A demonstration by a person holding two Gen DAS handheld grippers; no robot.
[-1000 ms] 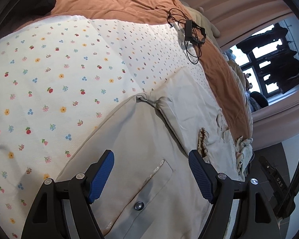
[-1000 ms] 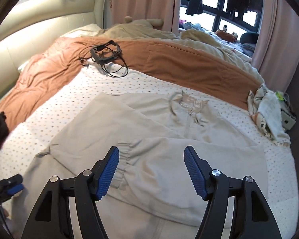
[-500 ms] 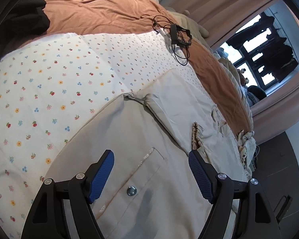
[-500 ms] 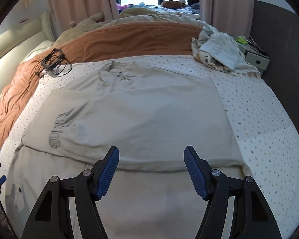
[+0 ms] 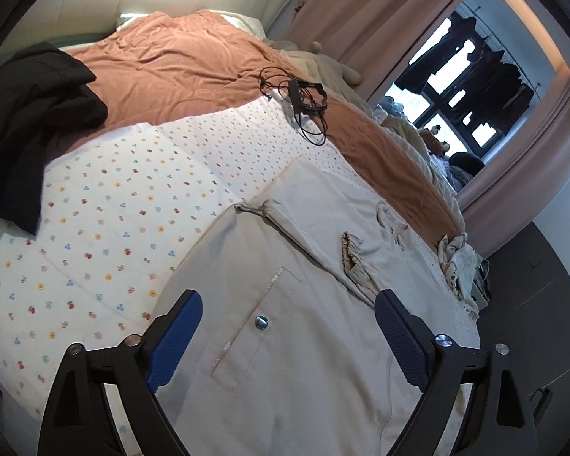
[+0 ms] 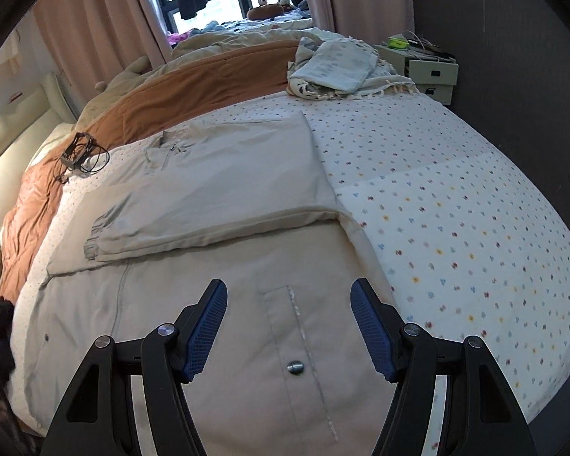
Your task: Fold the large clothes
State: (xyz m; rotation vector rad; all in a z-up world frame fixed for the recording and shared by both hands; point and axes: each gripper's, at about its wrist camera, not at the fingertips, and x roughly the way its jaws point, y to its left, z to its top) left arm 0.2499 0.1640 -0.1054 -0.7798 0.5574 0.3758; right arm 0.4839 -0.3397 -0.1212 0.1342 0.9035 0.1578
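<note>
A large beige jacket (image 5: 285, 266) lies flat on the flower-print bed sheet (image 5: 95, 228), sleeves folded across its body. A snap pocket (image 5: 260, 323) sits near its lower hem. My left gripper (image 5: 288, 338) hovers above that pocket; its jaws are opening and nothing is between the blue pads. In the right wrist view the same jacket (image 6: 216, 197) spreads out, one folded sleeve (image 6: 193, 220) lying across it. My right gripper (image 6: 288, 326) stands open above the other snap pocket (image 6: 296, 364), holding nothing.
A rust-brown duvet (image 5: 178, 64) covers the far side of the bed. A black garment (image 5: 30, 114) lies at the left. A black cabled device (image 5: 304, 95) rests on the sheet. A crumpled pale cloth (image 6: 338, 68) and a bedside cabinet (image 6: 429, 72) sit at the far right.
Both grippers have drawn back toward the jacket's lower hem. The right one swept across to the right pocket. The left one rose and its jaws stand wider.
</note>
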